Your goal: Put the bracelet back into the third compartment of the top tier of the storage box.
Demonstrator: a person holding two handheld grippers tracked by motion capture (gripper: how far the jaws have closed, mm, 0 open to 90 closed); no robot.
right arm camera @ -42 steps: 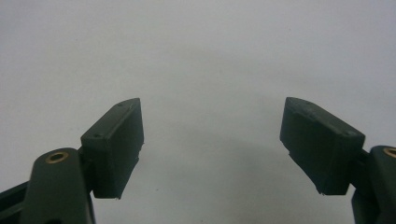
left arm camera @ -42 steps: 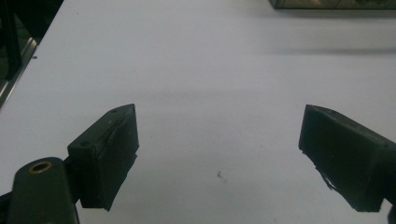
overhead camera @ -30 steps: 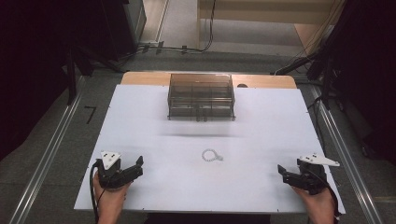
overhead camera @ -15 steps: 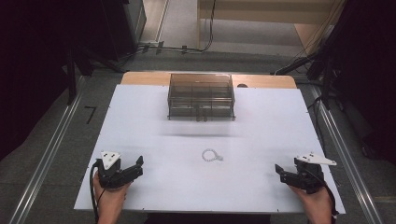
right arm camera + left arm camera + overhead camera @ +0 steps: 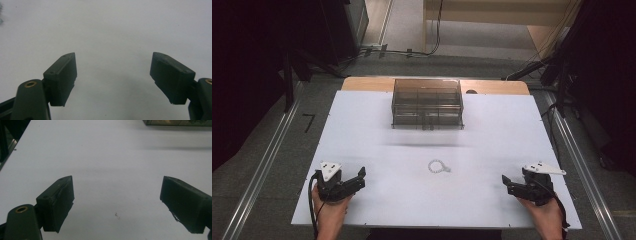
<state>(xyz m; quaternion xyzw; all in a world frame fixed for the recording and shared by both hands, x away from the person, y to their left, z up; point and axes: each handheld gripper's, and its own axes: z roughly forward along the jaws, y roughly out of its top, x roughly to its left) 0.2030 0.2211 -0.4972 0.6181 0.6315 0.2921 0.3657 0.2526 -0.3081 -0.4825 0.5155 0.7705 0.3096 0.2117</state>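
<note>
A small pale ring of chain or cord [image 5: 439,166] lies on the white table [image 5: 492,135] near its middle. Behind it stands a smoky clear plastic drawer box [image 5: 427,103]. My left gripper [image 5: 359,178] rests at the front left, held by a hand, its jaws wide apart over bare table [image 5: 117,195]. At the front right my right gripper [image 5: 506,183] points left toward the ring, also open with nothing between its fingers [image 5: 113,77]. Both are well apart from the ring.
The box's front edge [image 5: 175,122] shows at the top of the left gripper view. A wooden strip [image 5: 492,86] runs behind the white board. Metal rails [image 5: 267,160] flank the table, and cables [image 5: 412,50] lie on the floor beyond.
The right gripper has shifted slightly left and toward the table's inside. The left gripper and the ring have stayed put.
</note>
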